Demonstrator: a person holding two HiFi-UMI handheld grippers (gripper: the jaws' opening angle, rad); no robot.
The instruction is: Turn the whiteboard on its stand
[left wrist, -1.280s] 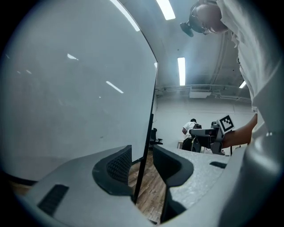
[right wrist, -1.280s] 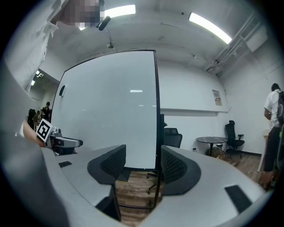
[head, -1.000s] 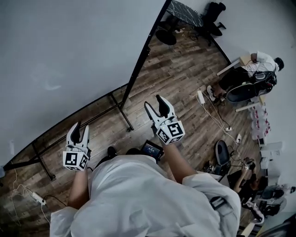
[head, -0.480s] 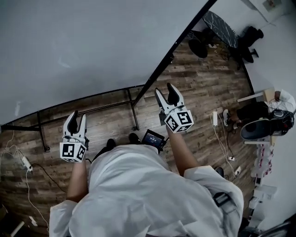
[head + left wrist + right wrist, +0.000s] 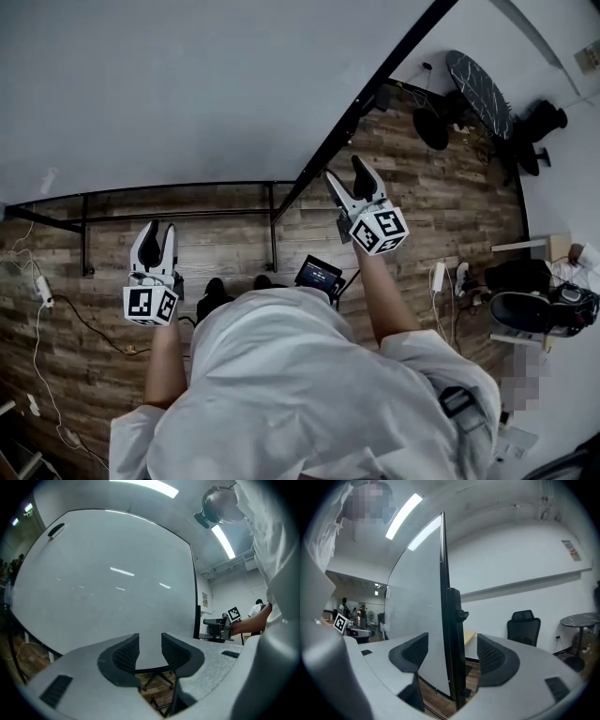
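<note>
The whiteboard (image 5: 187, 84) fills the top of the head view, a big grey-white panel in a black frame on a black stand (image 5: 178, 217). My right gripper (image 5: 346, 170) is at the board's right edge (image 5: 375, 89). In the right gripper view that black edge (image 5: 452, 620) stands upright between the jaws of the right gripper (image 5: 451, 641). The jaws are opening and the pads stand clear of the frame on both sides. My left gripper (image 5: 157, 228) is held short of the board's lower part. It faces the panel (image 5: 108, 583), and the left gripper (image 5: 150, 641) is open with nothing between its jaws.
Wood floor lies below the board, with a power strip and cables (image 5: 42, 291) at the left. A small screen (image 5: 320, 275) hangs at the person's waist. A round dark table (image 5: 478, 80) and black office chairs (image 5: 544, 122) stand at the back right; more gear and cables (image 5: 539, 309) lie at the right.
My right gripper has moved up and right to the board's edge and its jaws have spread. The board's frame now runs more level across the head view. The left gripper barely moved.
</note>
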